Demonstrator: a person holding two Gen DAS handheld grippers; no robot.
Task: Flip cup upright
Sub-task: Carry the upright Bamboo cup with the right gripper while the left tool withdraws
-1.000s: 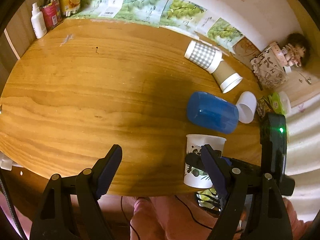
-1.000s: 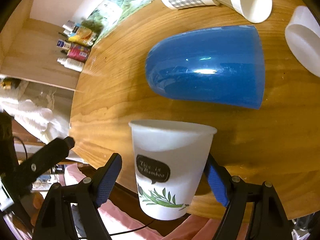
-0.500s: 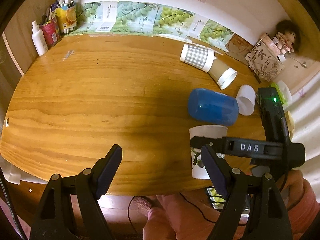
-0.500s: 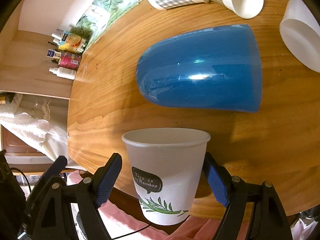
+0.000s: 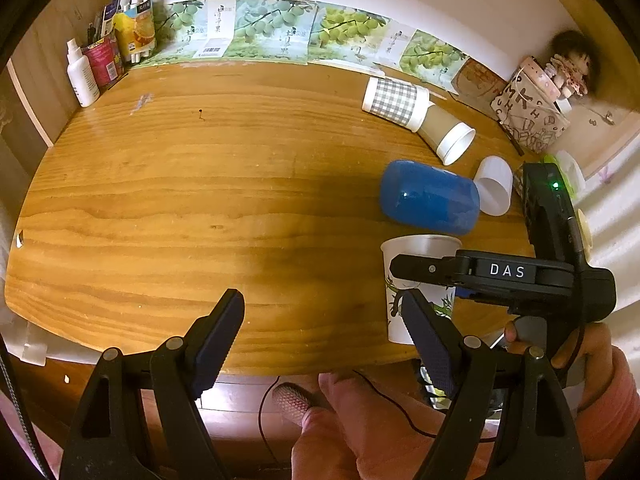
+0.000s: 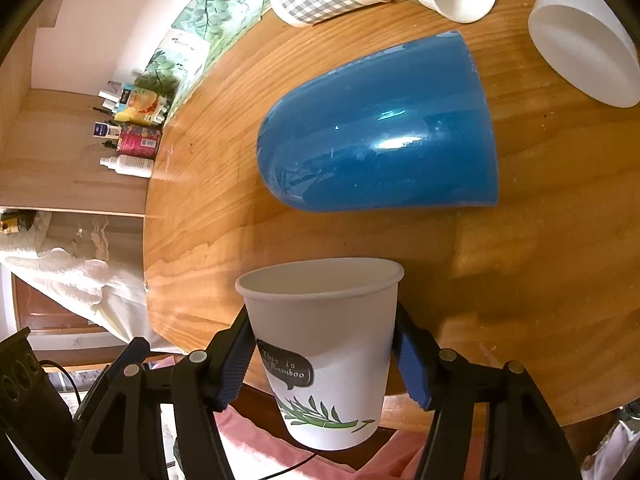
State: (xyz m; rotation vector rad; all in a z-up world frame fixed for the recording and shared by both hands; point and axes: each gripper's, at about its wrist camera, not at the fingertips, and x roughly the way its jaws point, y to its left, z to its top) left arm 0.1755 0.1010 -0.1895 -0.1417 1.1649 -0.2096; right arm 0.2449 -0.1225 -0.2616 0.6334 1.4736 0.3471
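Note:
A white paper cup with a bamboo print (image 6: 326, 344) stands upright, mouth up, at the near edge of the wooden table (image 5: 200, 200). My right gripper (image 6: 326, 360) is shut on the white paper cup, one pad on each side of its wall. The cup also shows in the left wrist view (image 5: 416, 280), with the right gripper (image 5: 500, 276) across it. My left gripper (image 5: 324, 340) is open and empty, over the table's near edge, left of the cup.
A blue plastic cup (image 6: 380, 128) lies on its side just beyond the paper cup. A small white cup (image 6: 584, 40), a checked cup (image 5: 394, 100) and a beige cup (image 5: 450, 136) also lie on their sides. Bottles (image 5: 82, 74) stand at the far left corner.
The right gripper's jaws have closed in onto the paper cup's wall. The left gripper has drawn back and up, so more of the table shows.

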